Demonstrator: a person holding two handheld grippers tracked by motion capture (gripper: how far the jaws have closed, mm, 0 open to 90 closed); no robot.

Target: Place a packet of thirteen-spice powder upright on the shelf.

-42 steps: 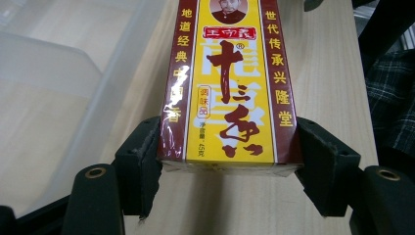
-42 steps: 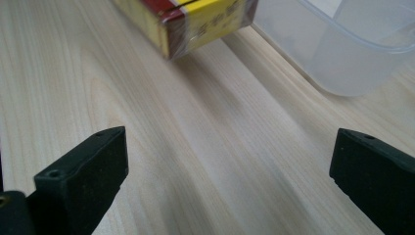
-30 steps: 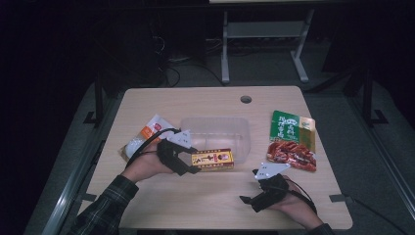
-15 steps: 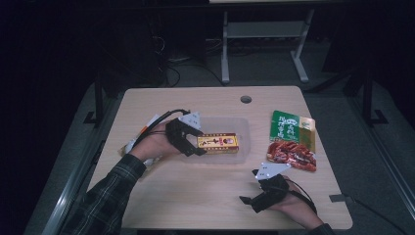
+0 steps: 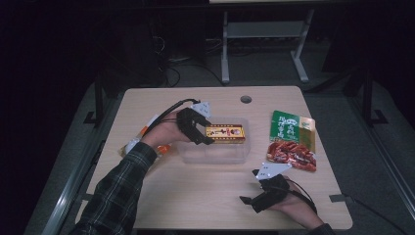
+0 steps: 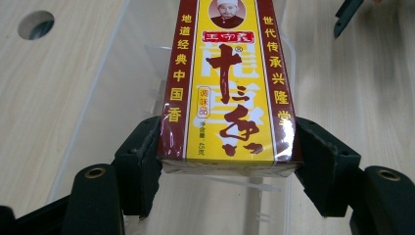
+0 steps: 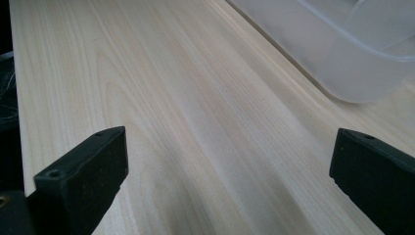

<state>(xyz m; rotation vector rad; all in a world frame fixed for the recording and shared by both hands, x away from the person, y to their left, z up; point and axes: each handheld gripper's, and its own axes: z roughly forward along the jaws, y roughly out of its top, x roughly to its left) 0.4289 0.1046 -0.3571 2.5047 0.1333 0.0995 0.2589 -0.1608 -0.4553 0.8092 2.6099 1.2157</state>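
A yellow and maroon spice box (image 5: 225,132) (image 6: 228,83) hangs over the clear plastic tub (image 5: 213,152) (image 6: 117,63), with my left gripper (image 5: 204,136) (image 6: 227,161) shut on its near end. The box points toward the table's right, over the tub's far half. My right gripper (image 5: 249,196) (image 7: 230,176) rests low on the bare wood near the table's front edge, jaws wide apart, nothing between them. A corner of the tub (image 7: 352,49) lies ahead of it in the right gripper view.
Two snack packets lie right of the tub: a green one (image 5: 289,126) and a red one (image 5: 292,154). An orange and white packet (image 5: 142,142) lies partly under the left forearm. A cable hole (image 5: 246,99) sits near the table's far edge.
My left gripper has carried the spice box from in front of the tub up and away, and now holds it over the tub. The right gripper has stayed put.
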